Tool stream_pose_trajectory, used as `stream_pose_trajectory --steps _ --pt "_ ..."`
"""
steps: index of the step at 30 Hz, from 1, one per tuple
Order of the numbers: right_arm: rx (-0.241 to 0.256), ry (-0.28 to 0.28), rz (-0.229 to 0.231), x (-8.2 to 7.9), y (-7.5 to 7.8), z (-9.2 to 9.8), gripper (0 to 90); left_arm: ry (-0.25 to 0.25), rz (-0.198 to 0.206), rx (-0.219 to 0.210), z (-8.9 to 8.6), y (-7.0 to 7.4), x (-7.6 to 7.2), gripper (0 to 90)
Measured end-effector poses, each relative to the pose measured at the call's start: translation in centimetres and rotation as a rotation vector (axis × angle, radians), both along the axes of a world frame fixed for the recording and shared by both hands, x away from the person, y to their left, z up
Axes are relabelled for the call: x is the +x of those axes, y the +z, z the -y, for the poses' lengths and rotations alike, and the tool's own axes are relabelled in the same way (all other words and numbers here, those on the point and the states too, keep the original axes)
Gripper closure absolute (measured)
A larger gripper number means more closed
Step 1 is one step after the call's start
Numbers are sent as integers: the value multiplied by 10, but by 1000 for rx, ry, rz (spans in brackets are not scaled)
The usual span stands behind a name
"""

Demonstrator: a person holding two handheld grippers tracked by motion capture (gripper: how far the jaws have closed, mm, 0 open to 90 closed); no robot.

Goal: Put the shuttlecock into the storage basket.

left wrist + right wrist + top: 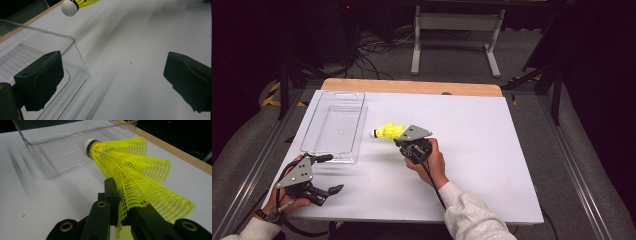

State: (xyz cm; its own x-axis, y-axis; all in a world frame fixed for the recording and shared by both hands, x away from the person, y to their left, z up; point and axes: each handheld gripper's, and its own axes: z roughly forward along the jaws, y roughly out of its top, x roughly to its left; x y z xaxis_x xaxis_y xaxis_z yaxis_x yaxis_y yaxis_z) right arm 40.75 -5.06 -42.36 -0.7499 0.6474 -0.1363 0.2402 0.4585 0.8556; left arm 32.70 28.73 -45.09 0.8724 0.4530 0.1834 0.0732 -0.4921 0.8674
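Right claw (401, 138) clamps yellow shuttlecock (388, 132) by skirt, cork toward tray (334, 150), above worktop (472, 145); carry over rim, lower, then release. Left claw (328, 173) wide, idle near tray corner

In the left gripper view the shuttlecock (75, 5) is chopped off by the top edge, so you just get the white cork and a sliver of yellow skirt. The clear plastic tray (75, 50) runs off the left edge, and the surface (140, 32) looks streaky with blur.
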Motion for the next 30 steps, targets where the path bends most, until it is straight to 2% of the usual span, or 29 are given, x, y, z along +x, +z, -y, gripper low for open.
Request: stream_pose_trajectory --steps 8,30 --pt "9 16 11 1 8 -10 880 -1 -7 -9 -1 0 0 37" --pt "32 41 17 8 16 -26 880 2 -8 -14 -2 0 -1 35"
